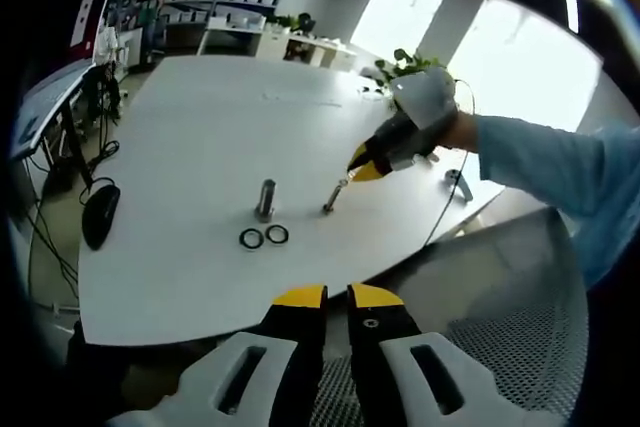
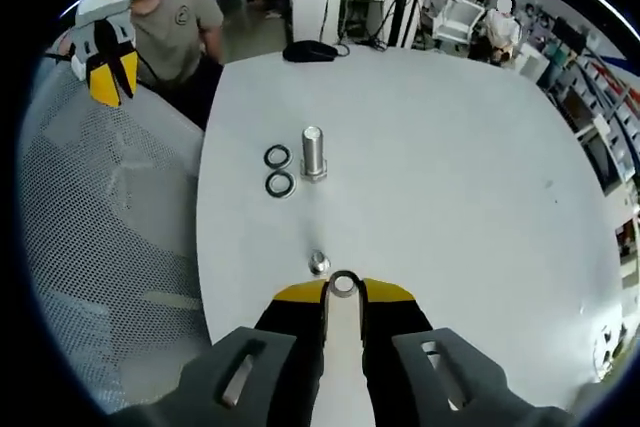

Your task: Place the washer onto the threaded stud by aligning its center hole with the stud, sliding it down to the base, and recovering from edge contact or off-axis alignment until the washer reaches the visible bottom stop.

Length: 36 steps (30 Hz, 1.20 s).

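Likely office or lab: large white table [image 1: 200, 147], storage shelves [image 1: 215, 7], mesh chair [image 2: 100, 247].

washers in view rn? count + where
3. Two dark washers lie flat on the table beside the tall stud. The third washer is pinched in the right gripper, just above the short stud.

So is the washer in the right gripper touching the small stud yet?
Cannot tell. In the right gripper view the washer, held by the right gripper, sits just beside the small stud, but no clear gap or contact shows.
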### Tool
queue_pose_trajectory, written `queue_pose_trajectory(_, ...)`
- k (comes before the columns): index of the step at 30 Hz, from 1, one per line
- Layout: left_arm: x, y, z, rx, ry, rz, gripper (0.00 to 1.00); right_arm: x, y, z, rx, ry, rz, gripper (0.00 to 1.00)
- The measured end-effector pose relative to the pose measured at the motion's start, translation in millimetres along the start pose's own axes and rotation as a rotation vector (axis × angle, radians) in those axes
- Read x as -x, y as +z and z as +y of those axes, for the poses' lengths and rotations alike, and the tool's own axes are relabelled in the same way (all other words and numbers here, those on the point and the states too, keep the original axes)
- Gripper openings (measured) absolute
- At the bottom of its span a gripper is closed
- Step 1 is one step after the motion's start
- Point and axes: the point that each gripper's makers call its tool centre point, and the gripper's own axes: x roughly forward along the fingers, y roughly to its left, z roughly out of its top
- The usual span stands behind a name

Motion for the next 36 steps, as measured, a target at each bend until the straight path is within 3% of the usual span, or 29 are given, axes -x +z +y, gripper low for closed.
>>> queue_pose_trajectory(14, 0, 0.2, 0.3, 0.0, 0.002, -0.004, 0.05, -6, 10.2, 10, 0.048, 0.033, 0.011, 0.14)
queue_pose_trajectory(36, 1, 1.7, 0.5, 0.006, 0.001, -0.012, 0.06, -23, 7.2, 14, 0.094, 0.062, 0.063, 0.14)
